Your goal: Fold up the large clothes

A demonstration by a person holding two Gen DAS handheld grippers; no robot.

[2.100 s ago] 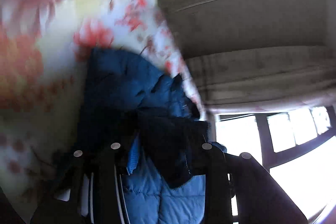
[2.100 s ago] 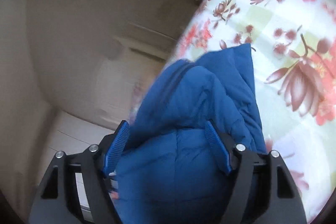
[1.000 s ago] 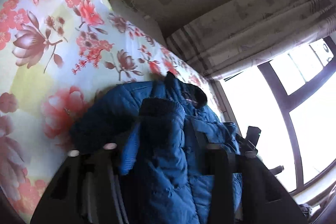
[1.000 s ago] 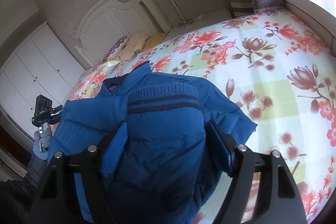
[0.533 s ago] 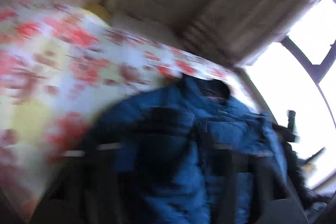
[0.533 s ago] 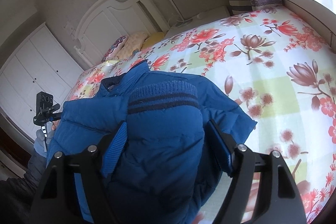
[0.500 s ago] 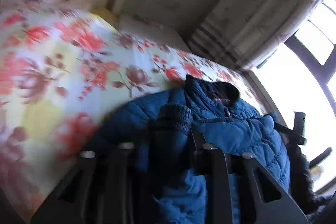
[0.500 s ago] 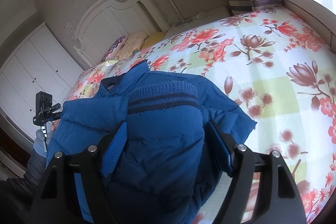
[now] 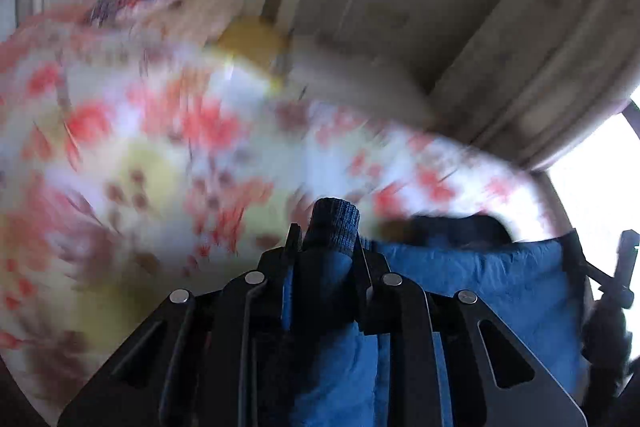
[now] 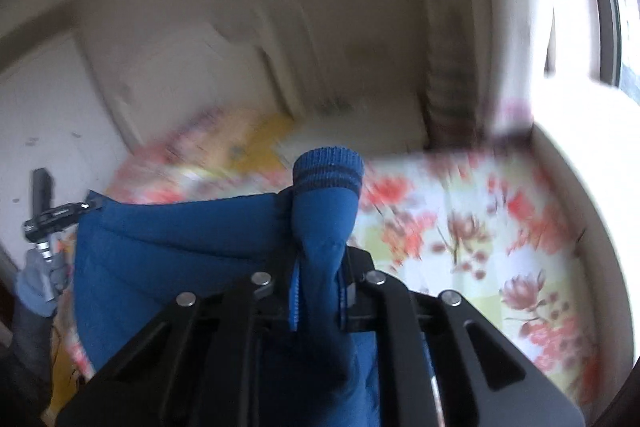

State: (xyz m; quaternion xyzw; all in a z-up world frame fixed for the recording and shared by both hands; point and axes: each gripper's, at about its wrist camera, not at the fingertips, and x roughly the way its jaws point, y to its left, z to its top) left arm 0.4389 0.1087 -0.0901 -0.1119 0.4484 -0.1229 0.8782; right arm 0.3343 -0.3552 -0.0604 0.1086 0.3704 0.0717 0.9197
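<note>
With each claw clamped on a sleeve cuff, left claw [image 9: 325, 247] and right claw [image 10: 318, 291] hold the blue jacket [image 10: 180, 247] above the bed [image 10: 480, 235]: keep cuffs level, lay sleeves flat.

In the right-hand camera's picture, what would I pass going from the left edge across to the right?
The other hand-held gripper held in a gloved hand → blue puffy jacket → its ribbed sleeve cuff, pinched by this hand-held gripper → flowered bedspread → bright window.
</note>
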